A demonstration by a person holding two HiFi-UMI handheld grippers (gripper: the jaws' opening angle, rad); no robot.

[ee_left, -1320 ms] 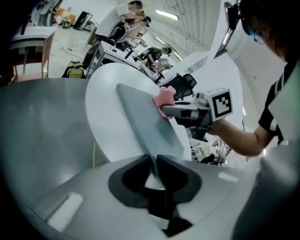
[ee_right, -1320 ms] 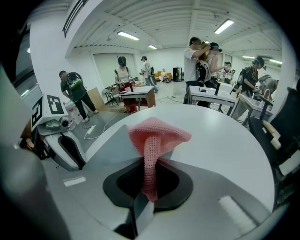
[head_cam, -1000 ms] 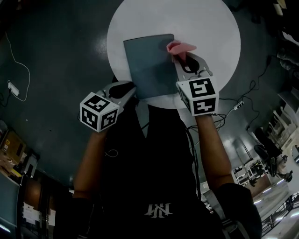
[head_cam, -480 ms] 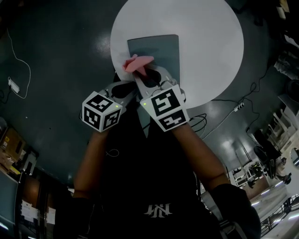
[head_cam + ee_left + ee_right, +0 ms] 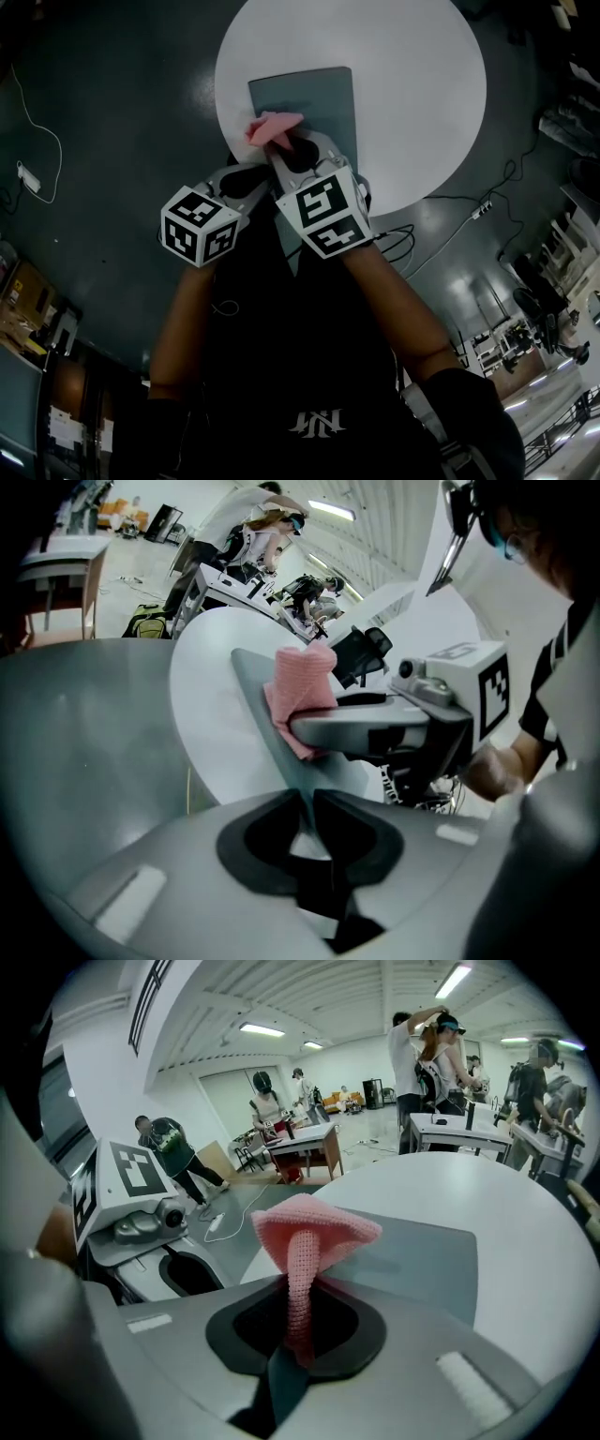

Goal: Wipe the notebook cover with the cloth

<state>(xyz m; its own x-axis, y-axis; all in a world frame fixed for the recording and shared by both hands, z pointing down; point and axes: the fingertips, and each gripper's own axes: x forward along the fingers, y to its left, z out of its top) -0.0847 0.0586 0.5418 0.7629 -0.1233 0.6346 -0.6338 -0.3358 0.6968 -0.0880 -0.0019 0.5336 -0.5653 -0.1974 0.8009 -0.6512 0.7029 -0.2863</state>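
Grey notebook (image 5: 317, 105) on round white table (image 5: 417, 89)

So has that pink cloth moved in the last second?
Yes. Held in the right gripper, the cloth has swept leftward in the head view, from the right edge of the notebook to its left edge.

The notebook (image 5: 314, 98) has a plain slate-grey cover with no print or pattern. The cloth (image 5: 272, 127) is pink, and the right gripper view shows its fine knitted weave. The tabletop (image 5: 412, 75) is plain white, while the floor (image 5: 103, 112) is a dark grey-green with a dull sheen. The left gripper (image 5: 255, 176) and the right gripper (image 5: 284, 150) both have pale grey bodies, with black pads lining the jaws. Each bears a marker cube (image 5: 200, 225), white with black square patterns. The person's shirt (image 5: 300, 366) is black, with a small white emblem on it.
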